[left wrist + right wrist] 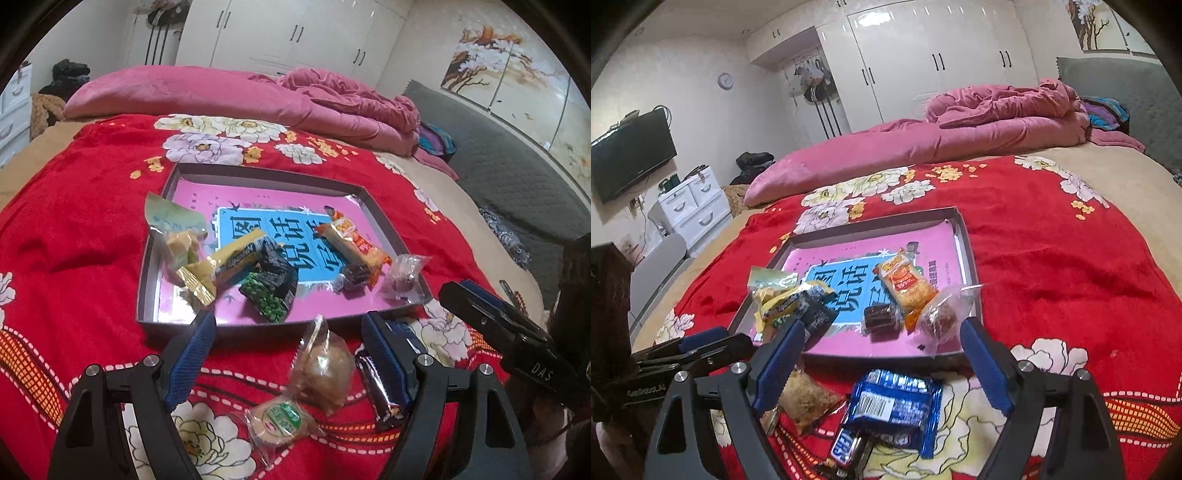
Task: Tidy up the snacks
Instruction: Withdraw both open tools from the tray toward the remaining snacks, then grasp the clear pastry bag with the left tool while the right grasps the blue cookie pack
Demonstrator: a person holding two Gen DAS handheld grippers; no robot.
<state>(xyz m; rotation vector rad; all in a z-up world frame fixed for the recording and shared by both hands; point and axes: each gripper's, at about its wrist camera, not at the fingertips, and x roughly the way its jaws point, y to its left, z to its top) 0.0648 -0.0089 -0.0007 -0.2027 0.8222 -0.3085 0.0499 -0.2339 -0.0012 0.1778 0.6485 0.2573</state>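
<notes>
- Snacks, boxed: orange wafer pack, green pea bag, yellow bar lie in the shallow grey tray on the bed.
- Snacks, loose: clear-wrapped bun, round green-label cake, blue packet on the red floral blanket, near the tray's front edge.
- My left gripper: released, straddling the bun without touching.
- My right gripper: released, above the blue packet.

Both grippers' fingers apart, empty

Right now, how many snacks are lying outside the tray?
4, all on the blanket in front of the tray: clear-wrapped pastry, round green-label cake, dark chocolate bar, blue packet. Others may be hidden.
</notes>
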